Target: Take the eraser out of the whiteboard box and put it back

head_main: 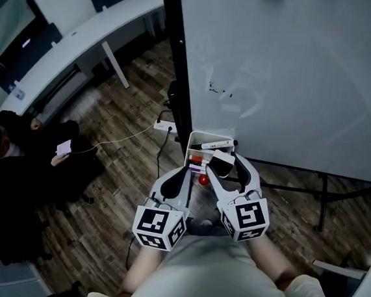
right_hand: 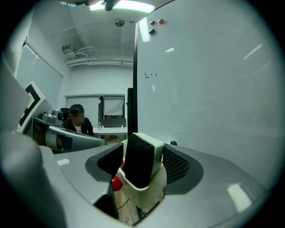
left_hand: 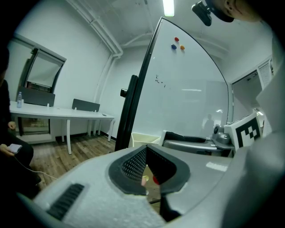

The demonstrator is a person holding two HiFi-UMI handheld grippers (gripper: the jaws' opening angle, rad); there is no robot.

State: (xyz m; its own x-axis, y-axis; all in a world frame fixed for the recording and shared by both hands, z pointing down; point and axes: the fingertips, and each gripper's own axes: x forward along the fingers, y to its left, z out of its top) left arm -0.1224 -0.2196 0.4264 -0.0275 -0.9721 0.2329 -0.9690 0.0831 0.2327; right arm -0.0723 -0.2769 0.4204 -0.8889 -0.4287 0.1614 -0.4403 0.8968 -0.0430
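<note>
Much of the whiteboard box [head_main: 195, 139] is hidden behind the right tool [head_main: 222, 164], and a small red object [head_main: 203, 178] just beside the box cannot be identified. The one eraser [right_hand: 140, 162], white with a black felt face, stands upright in the box between that tool's wide jaws, with a gap at one pad. One marker [head_main: 217, 144] lies there too. The left tool [head_main: 184, 174] is closed and empty.

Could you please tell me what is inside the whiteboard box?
I see a marker, something red, and the eraser between the open jaws of the right hand-held gripper. Under them, the box floor is covered.
</note>
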